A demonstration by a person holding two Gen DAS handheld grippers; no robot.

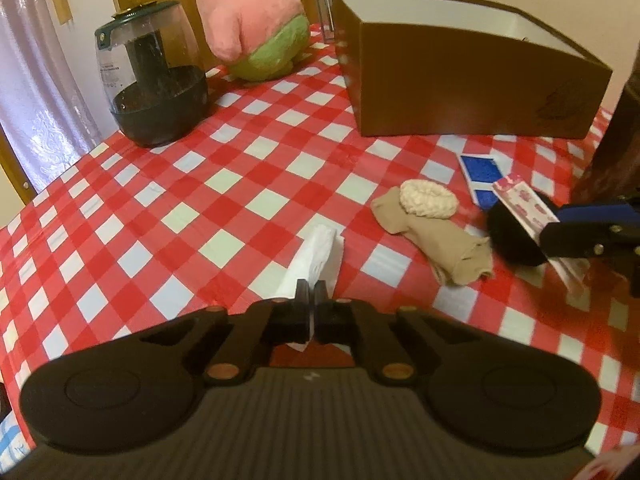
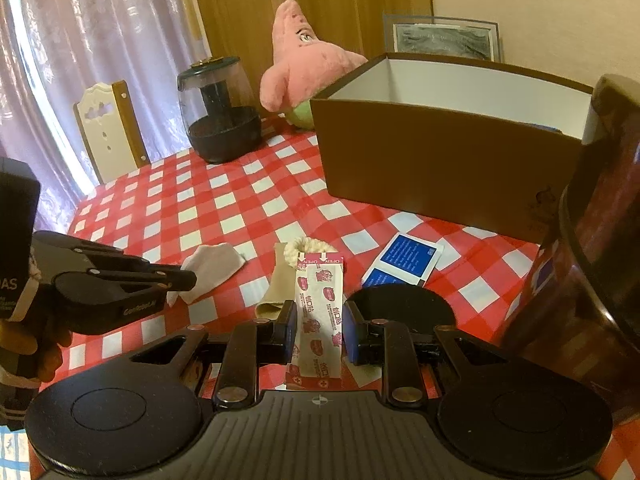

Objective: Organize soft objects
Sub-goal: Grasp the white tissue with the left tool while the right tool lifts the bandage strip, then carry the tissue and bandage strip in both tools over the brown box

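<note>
My left gripper is shut on the near end of a white tissue that lies on the checked tablecloth; in the right wrist view the same gripper comes in from the left onto the tissue. My right gripper is shut on a strip of pink-patterned plasters, held upright between its blue pads. Past the strip lie a beige sock and a cream scrunchie resting on it. A pink star plush sits at the back.
An open brown box with a white inside stands at the back right. A blue and white packet and a black round disc lie near the sock. A dark jar-shaped appliance stands back left, a dark tin at right.
</note>
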